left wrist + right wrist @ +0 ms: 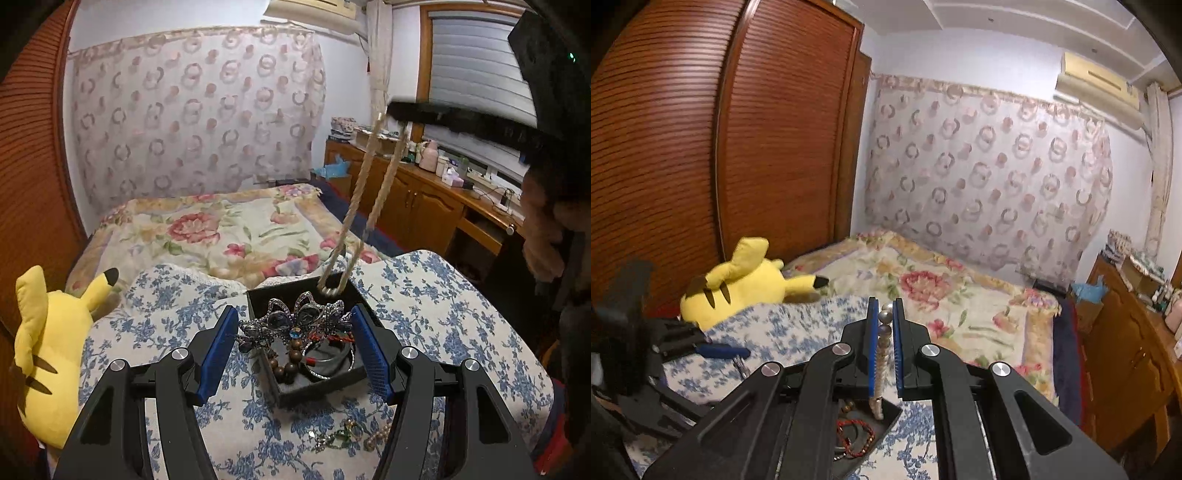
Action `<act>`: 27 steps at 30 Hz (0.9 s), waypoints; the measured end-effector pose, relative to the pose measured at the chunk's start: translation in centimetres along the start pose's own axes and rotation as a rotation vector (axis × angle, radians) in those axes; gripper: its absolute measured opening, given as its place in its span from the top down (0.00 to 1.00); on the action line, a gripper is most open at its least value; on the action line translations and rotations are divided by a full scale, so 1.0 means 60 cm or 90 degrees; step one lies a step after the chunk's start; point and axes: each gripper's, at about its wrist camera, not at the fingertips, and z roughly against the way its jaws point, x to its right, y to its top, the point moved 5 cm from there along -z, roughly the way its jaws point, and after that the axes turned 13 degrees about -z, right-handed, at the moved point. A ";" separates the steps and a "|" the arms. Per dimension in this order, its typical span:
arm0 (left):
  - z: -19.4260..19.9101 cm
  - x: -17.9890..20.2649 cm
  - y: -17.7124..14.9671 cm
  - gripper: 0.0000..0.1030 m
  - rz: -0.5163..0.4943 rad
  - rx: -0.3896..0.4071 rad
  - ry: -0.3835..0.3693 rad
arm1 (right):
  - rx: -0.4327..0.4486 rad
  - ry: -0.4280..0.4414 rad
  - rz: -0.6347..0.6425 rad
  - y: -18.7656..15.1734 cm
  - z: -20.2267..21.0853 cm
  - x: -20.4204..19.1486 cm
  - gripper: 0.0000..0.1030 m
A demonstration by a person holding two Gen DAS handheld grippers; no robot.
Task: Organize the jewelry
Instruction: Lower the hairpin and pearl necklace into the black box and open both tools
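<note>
Jewelry going into a black box on a flowered blue cloth.

Nearest, loose pieces [351, 435] lie on the cloth [443, 314]; the left gripper [293, 356] stands partly open around the near part of the black box [317, 387] and grips nothing, its pads apart from the butterfly clip [295, 321], wooden beads [291, 362] and bangle [328, 363] inside. Farther right, the right gripper [885, 334] is closed on a pearl necklace [364, 206], which hangs down to the far edge of the box. At far left lies a yellow plush toy [48, 354].
</note>
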 end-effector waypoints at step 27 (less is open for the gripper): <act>-0.096 0.005 0.025 0.41 -0.005 -0.042 -0.012 | -0.126 0.036 -0.049 -0.150 -0.092 0.043 0.87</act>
